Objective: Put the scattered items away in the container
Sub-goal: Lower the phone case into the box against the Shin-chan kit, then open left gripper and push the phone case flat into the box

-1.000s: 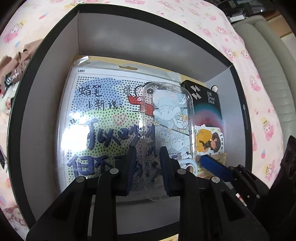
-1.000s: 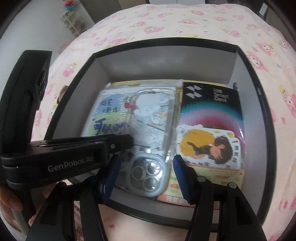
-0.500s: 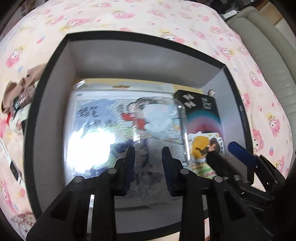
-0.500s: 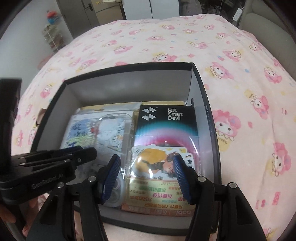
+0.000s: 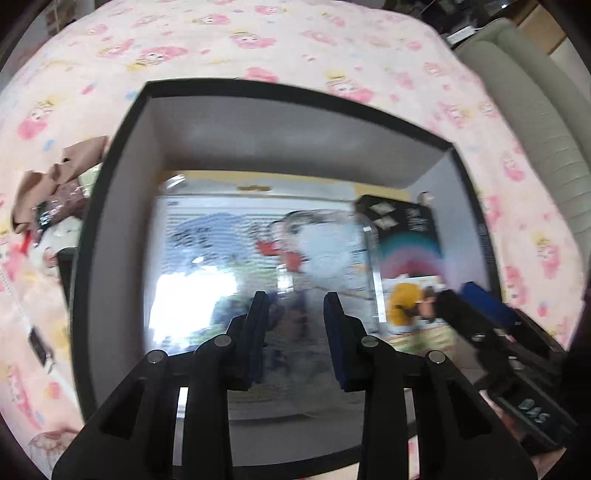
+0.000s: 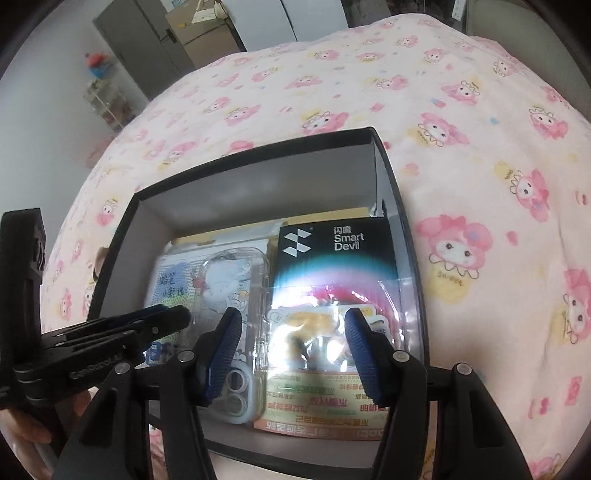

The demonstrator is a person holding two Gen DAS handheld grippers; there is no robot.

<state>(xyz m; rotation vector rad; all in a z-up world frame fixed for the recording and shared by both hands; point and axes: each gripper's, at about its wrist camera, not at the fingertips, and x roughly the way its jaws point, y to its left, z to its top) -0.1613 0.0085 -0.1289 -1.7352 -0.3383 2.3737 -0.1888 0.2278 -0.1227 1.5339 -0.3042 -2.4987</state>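
Note:
A black box (image 5: pixel 122 155) (image 6: pixel 388 177) with grey inner walls sits on the bed. Inside lie a large cartoon packet (image 5: pixel 221 236) (image 6: pixel 173 284), a clear phone case (image 5: pixel 332 258) (image 6: pixel 236 280) on it, a black Smart Devil box (image 6: pixel 332 251) (image 5: pixel 406 229), and a sticker pack (image 6: pixel 321 332) (image 5: pixel 406 306). My left gripper (image 5: pixel 293 317) is open and empty above the phone case; it also shows in the right wrist view (image 6: pixel 162 317). My right gripper (image 6: pixel 291 332) is open and empty above the sticker pack; it also shows in the left wrist view (image 5: pixel 469 299).
The box rests on a pink cartoon-print bedsheet (image 6: pixel 480 147) (image 5: pixel 258 40). Loose items, brown and dark, lie on the sheet left of the box (image 5: pixel 55 184). A grey sofa (image 5: pixel 535 110) stands at the right. Cabinets (image 6: pixel 177 33) stand beyond the bed.
Both grippers have pulled up and back from the box, so more of it and the bed shows. The phone case stays in the box, out of the left gripper's fingers.

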